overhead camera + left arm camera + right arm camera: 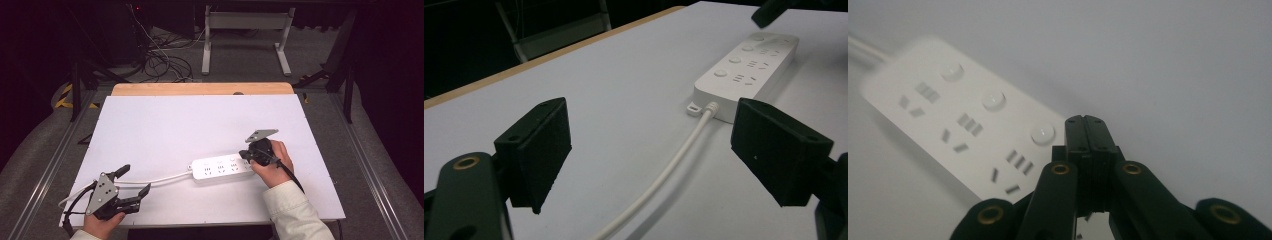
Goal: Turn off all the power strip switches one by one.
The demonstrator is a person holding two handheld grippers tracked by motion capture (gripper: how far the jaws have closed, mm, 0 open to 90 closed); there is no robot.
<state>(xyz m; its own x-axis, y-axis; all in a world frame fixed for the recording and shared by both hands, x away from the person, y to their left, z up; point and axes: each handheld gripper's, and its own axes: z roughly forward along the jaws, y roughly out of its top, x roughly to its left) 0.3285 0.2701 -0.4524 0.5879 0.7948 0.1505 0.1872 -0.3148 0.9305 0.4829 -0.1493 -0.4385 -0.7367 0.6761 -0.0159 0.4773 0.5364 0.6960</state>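
1. A white power strip (222, 168) lay flat on the white table (165, 125), near the front edge and a bit to the right of the middle.
2. It had three round buttons (993, 100) in a row, and sets of plug holes beside them.
3. Its white cord (150, 180) ran off the left end, across the table toward the left gripper (136, 188).
4. The right gripper (245, 154) was at the right end of the strip, held in the person's right hand (274, 165).
5. Its two black jaws were pressed tight together with nothing between them. In the right gripper view, their tips (1085, 131) sat just beside the nearest button.
6. I could not tell if the tips touched the strip.
7. The left gripper was low at the front left corner, well apart from the strip.
8. Its jaws stood wide apart and held nothing. The cord ran on the table between them.
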